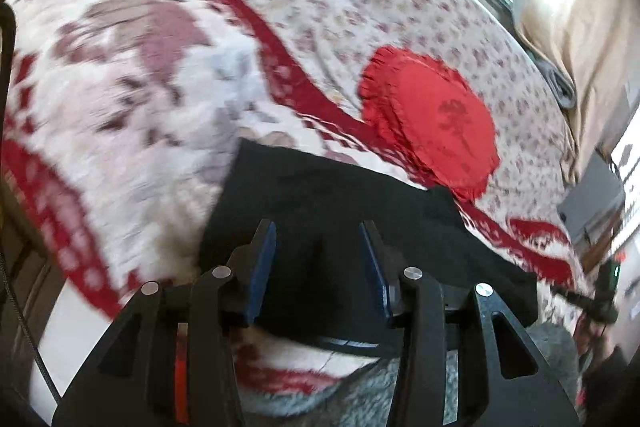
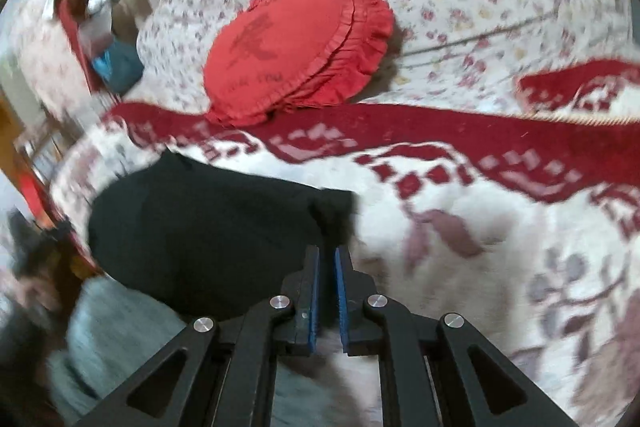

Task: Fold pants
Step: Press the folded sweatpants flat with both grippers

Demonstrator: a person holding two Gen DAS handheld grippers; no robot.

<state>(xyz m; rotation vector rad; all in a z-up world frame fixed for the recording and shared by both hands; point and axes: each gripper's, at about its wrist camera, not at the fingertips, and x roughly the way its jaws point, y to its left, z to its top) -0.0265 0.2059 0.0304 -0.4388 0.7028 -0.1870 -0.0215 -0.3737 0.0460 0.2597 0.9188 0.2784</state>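
Black soft-cloth pants [image 1: 320, 195] on bed blanket [image 1: 132, 107]: limp, light. My L tongs [image 1: 318, 237] apart, R tongs [image 2: 327, 259] nearly together, empty. Grab corners.

The pants [image 2: 200, 227] lie on a blanket [image 2: 460, 227], a cushion [image 2: 296, 47] on the bed behind them

Daylight glare top right in left wrist view, heavy motion blur both views, fisheye-warped edges.
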